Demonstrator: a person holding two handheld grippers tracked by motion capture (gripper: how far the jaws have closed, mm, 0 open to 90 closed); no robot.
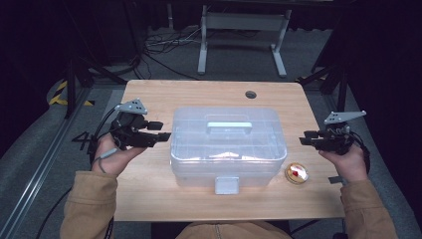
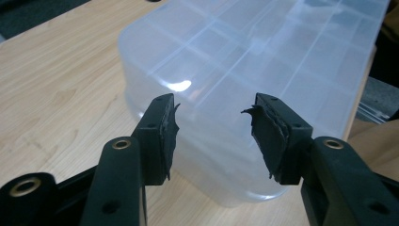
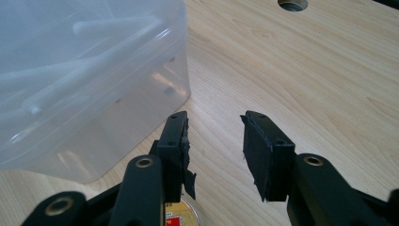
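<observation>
A clear plastic box point(image 1: 228, 146) sits in the middle of the wooden table point(image 1: 149, 94), lid down and front latch point(image 1: 227, 184) closed; the left gripper point(image 1: 160, 135) hangs just beside its left end, jaws apart with nothing between them, seemingly placed to take that side; the right gripper point(image 1: 304, 138) waits a little off the box's right end, jaws also parted and empty, likely for the matching hold; a small round gold tin point(image 1: 296, 173) lies near the right hand point(image 1: 348, 162).
</observation>
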